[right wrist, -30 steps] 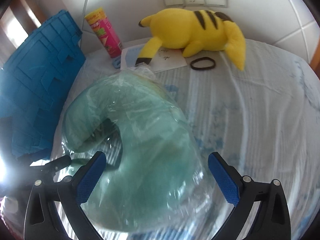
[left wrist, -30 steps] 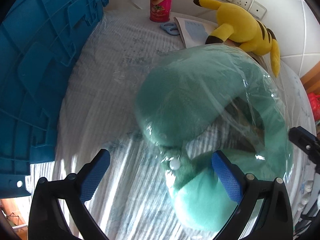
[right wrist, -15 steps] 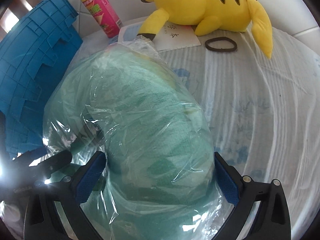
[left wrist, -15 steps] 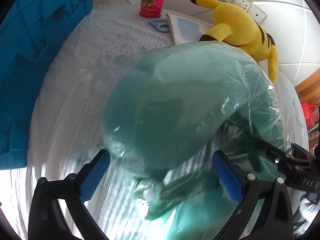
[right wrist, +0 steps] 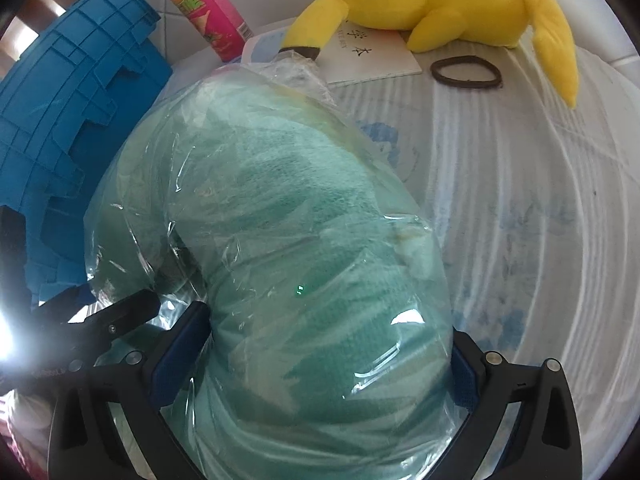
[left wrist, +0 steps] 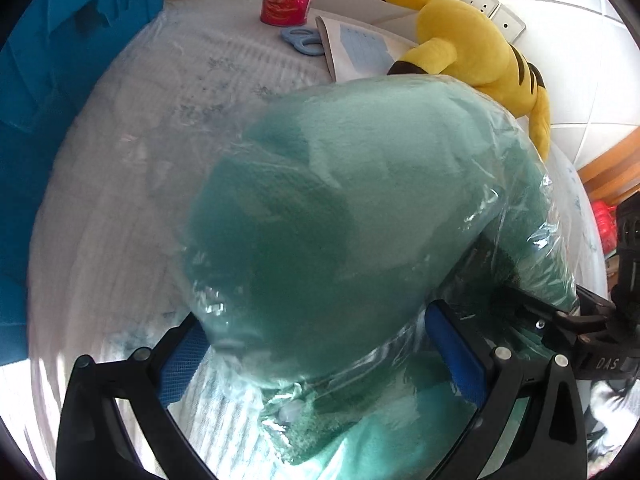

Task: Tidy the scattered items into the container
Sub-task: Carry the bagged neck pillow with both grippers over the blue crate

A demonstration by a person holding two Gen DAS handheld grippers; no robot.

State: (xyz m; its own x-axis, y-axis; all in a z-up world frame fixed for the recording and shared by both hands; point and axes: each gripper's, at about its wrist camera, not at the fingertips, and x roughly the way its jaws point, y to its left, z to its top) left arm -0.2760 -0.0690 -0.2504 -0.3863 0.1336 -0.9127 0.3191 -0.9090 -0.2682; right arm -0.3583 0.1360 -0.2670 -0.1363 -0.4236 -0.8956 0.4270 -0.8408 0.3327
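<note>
White striped bedsheet (right wrist: 520, 220) underneath; both grippers, left (left wrist: 316, 356) and right (right wrist: 324, 360), are clamped on the green U-shaped neck pillow in clear plastic wrap (right wrist: 288, 248), beside the blue plastic crate (right wrist: 68, 108), with a yellow plush toy (left wrist: 468, 48) further back.

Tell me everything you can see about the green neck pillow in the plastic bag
The neck pillow is a teal-green, plush, U-shaped cushion sealed in a clear, crinkled plastic bag that catches glare. A small white snap button shows near one end in the left wrist view. Both grippers straddle it: the right gripper has its blue pads pressed against one arm of the U, and the left gripper brackets the other. It sits over the striped white cloth, beside the blue crate; whether it is lifted is unclear.
</note>
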